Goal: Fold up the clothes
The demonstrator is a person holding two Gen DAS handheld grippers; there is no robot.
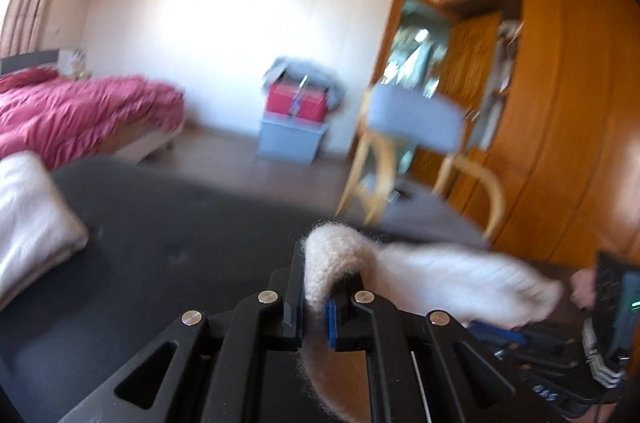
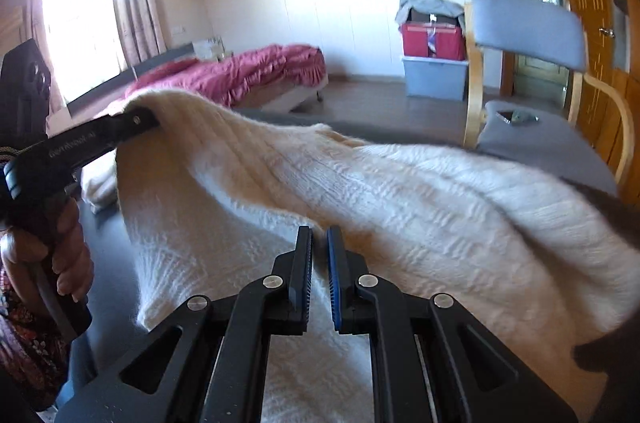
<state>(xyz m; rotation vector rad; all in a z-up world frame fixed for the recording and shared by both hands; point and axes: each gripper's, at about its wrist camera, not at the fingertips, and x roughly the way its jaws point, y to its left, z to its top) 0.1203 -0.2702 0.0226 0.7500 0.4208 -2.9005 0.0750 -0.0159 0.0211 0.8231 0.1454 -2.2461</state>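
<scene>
The soft, fuzzy cream knitted sweater drapes limply over the dark worktop; left tool pinches its edge, right tool is clenched empty above it.

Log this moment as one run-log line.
task: fold clothes | left gripper: shut on cream knit sweater edge | right gripper: shut, over sweater | surface: dark table

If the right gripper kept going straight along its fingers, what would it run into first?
Most likely the cream knitted garment: the right gripper points slightly down with jaws nearly shut, and the fabric lies draped directly ahead of and under its tips. Depth is unclear, but nothing else shows in between.
</scene>
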